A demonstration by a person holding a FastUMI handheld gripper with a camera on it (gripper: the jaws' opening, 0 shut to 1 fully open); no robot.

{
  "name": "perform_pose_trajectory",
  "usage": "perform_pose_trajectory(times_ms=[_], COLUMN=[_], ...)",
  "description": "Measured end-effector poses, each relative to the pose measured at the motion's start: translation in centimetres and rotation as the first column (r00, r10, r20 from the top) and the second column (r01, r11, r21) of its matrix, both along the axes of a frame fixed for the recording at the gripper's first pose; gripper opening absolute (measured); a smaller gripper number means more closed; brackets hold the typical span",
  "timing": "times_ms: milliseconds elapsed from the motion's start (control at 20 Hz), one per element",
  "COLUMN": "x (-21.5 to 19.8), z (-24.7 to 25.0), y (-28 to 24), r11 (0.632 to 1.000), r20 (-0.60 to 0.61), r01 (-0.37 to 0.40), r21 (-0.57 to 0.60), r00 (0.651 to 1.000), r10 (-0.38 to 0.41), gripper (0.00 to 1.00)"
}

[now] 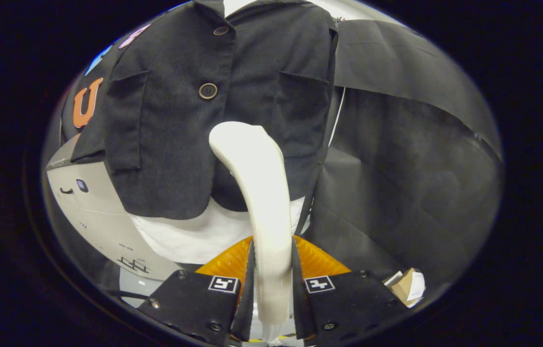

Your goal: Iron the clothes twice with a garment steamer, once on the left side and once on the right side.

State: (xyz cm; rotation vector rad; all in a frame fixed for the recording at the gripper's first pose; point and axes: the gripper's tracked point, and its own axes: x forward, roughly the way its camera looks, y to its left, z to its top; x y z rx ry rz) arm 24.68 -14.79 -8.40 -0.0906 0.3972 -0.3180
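Steamer (257, 193) handle was seen clamped between both fingers of the gripper (271, 284) at the bottom centre of the frame, its white neck curving up so the head lay against the dark jacket (189, 120) in the upper middle, just below the middle button (207, 90). For a good pass, the head would best be kept lightly on the cloth and drawn slowly along one front panel, clear of buttons and pocket flaps, with the grip kept firm.
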Motion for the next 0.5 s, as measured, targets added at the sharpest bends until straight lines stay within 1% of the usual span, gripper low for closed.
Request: perform_pose_trajectory(times_ms=[300, 500], x=[-0.09, -0.16], z=[0.03, -0.12], y=[0.10, 0.14], r11=[1.000, 0.999], r20=[-0.003, -0.011], r01=[-0.004, -0.025], r21=[0.016, 0.031], r00=[1.000, 1.000], r10=[0.004, 0.025], gripper=[0.37, 0.37])
